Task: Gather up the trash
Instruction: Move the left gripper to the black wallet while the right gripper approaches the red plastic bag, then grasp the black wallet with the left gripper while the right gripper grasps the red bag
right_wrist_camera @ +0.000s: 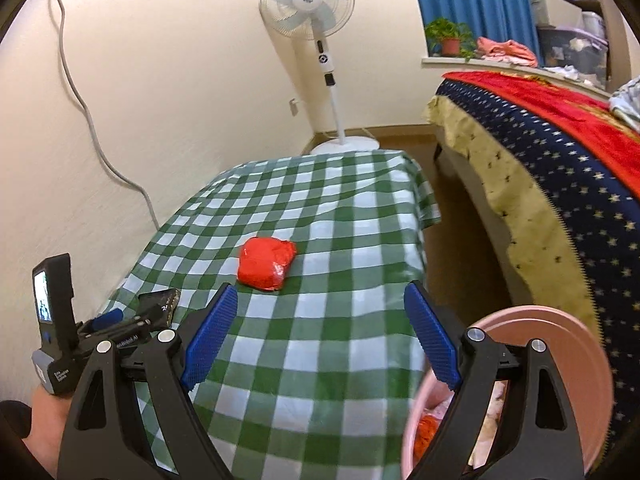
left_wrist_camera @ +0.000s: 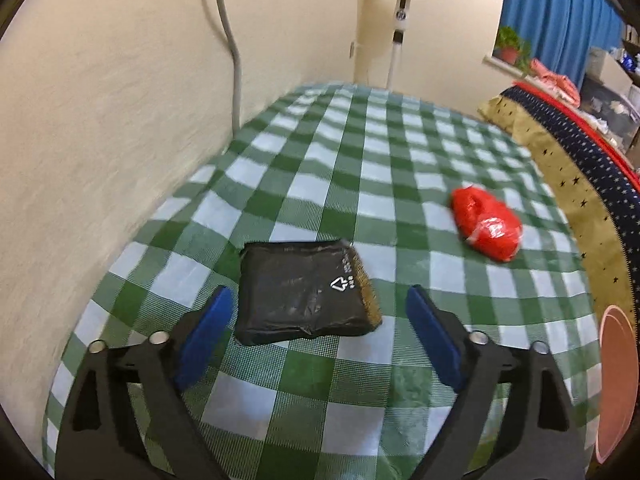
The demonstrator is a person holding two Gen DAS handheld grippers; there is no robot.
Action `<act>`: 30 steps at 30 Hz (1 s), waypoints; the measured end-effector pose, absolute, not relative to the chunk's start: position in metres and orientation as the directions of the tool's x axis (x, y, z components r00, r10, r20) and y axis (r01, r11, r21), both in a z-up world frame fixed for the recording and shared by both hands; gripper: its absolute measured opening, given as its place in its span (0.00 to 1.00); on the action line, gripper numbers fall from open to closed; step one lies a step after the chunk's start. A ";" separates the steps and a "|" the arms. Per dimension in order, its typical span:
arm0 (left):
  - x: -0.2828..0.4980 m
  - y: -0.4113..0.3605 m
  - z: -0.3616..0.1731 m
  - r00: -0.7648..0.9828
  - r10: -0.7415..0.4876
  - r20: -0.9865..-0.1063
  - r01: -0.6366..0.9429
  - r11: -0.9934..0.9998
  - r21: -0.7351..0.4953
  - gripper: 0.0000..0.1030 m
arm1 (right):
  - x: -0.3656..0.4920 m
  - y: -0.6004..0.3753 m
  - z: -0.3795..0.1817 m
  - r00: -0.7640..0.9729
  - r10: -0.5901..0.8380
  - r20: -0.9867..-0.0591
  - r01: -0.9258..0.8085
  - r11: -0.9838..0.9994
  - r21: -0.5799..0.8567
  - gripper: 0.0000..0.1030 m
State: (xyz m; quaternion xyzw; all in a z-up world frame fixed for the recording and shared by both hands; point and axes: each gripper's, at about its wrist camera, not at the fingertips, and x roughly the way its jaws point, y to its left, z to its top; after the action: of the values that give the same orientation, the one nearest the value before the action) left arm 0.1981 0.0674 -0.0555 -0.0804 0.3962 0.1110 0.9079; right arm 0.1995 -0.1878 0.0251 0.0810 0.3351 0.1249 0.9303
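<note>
A flat black plastic packet (left_wrist_camera: pixel 306 290) lies on the green-checked tablecloth (left_wrist_camera: pixel 360 152). My left gripper (left_wrist_camera: pixel 318 298) is open, its blue pads on either side of the packet's near end, not touching it. A crumpled red wrapper (left_wrist_camera: pixel 486 227) lies further right on the cloth; it also shows in the right wrist view (right_wrist_camera: pixel 266 263). My right gripper (right_wrist_camera: pixel 320 294) is open and empty, above the cloth short of the red wrapper. The left gripper (right_wrist_camera: pixel 116 320) and the black packet (right_wrist_camera: pixel 162 306) show at the left of the right wrist view.
A pink bin (right_wrist_camera: pixel 560 344) with trash inside stands off the table's right edge, under my right gripper; its rim shows in the left wrist view (left_wrist_camera: pixel 616 384). A bed (right_wrist_camera: pixel 560 160) runs along the right. A standing fan (right_wrist_camera: pixel 308 4) is behind the table. The wall is at left.
</note>
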 end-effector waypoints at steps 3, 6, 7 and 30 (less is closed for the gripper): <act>0.208 0.070 -0.065 0.619 0.157 -0.770 -0.282 0.959 -0.030 0.89 | 0.212 -0.181 0.017 0.733 0.300 -0.611 -0.183 0.952 0.247 0.85; 0.214 0.070 -0.071 0.591 0.171 -0.788 -0.289 0.957 -0.009 0.89 | 0.222 -0.177 0.010 0.725 0.309 -0.616 -0.185 0.948 0.258 0.87; 0.217 0.071 -0.072 0.585 0.173 -0.792 -0.292 0.956 -0.007 0.89 | 0.225 -0.175 0.008 0.722 0.311 -0.618 -0.185 0.948 0.260 0.87; 0.210 0.088 -0.059 0.626 0.062 -0.777 -0.281 0.948 -0.151 0.38 | 0.313 -0.098 -0.055 0.586 0.346 -0.732 -0.207 0.938 0.278 0.92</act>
State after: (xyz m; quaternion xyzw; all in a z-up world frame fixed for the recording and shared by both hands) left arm 0.2098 0.0879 -0.0592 -0.1301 0.4216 0.0961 0.8923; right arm 0.3132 -0.0975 -0.0551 0.0815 0.4273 0.1561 0.8868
